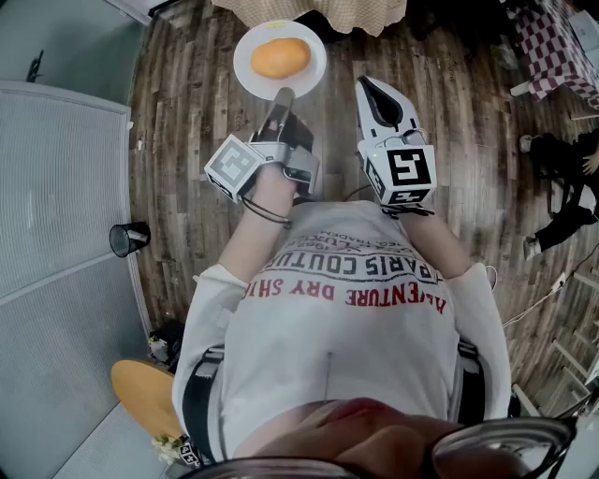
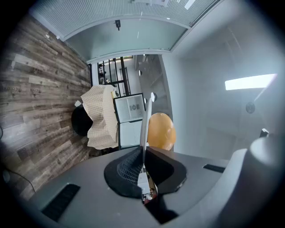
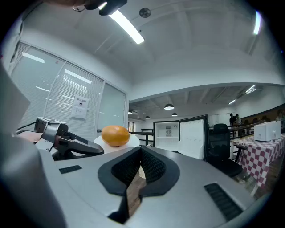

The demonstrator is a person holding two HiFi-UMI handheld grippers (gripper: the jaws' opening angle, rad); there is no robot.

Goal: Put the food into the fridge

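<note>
An orange bun (image 1: 280, 58) lies on a round white plate (image 1: 251, 73) held out over the wooden floor. My left gripper (image 1: 281, 97) is shut on the plate's near rim. In the left gripper view the plate (image 2: 145, 116) shows edge-on between the jaws, with the bun (image 2: 161, 131) to its right and the open white fridge (image 2: 129, 120) beyond. My right gripper (image 1: 373, 90) is level with the plate on its right, shut and empty. The right gripper view shows the bun (image 3: 116, 135), the left gripper (image 3: 67, 143) and the open fridge (image 3: 180, 135) ahead.
A table with a beige checked cloth (image 1: 318, 11) stands just beyond the plate. A red-checked table (image 1: 554, 49) and a person's dark legs (image 1: 562, 182) are at the right. A grey partition wall (image 1: 56, 215) runs along the left, with a black cup (image 1: 125, 239) at its foot. A black office chair (image 3: 220, 147) stands by the fridge.
</note>
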